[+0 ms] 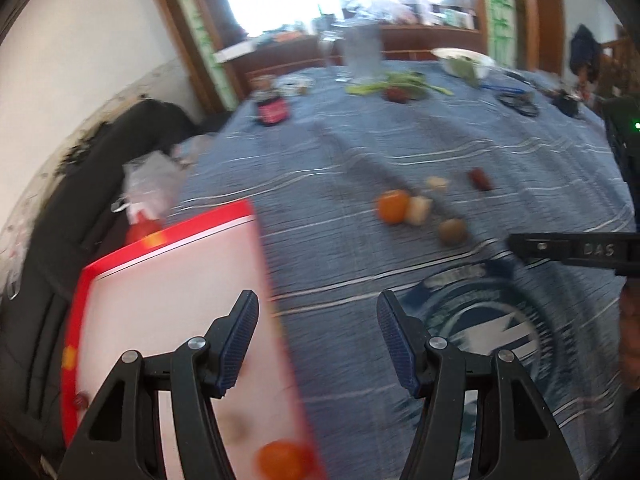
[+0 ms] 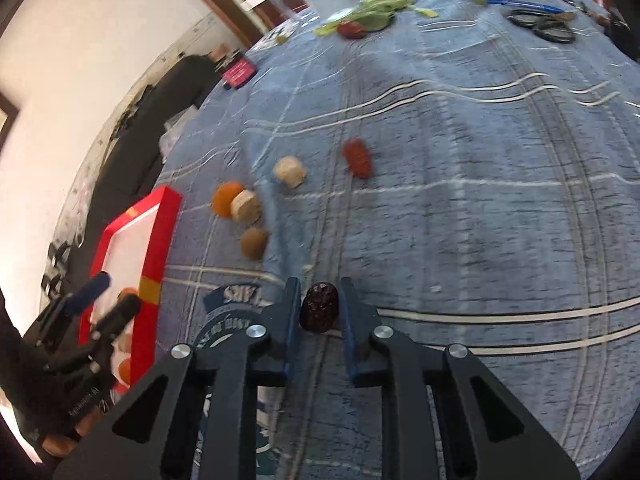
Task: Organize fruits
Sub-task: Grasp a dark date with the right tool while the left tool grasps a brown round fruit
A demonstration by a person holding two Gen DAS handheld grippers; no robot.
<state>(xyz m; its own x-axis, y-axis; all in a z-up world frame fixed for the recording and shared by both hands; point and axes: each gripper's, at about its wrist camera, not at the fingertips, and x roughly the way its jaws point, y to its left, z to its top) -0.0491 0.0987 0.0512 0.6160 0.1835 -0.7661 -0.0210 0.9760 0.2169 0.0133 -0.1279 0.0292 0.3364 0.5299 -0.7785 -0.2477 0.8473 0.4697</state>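
My right gripper is shut on a dark wrinkled date just above the blue cloth. My left gripper stands open with nothing between its fingers, at the right edge of a red-rimmed white tray; the same gripper shows over the tray in the right wrist view. An orange fruit lies in the tray. Loose on the cloth are an orange fruit, two pale cubes, a brown round fruit and a red date.
Blue striped cloth covers the table. At the far end stand a glass jug, leafy greens, a white bowl, scissors and a pink-labelled jar. A dark bag lies left of the table.
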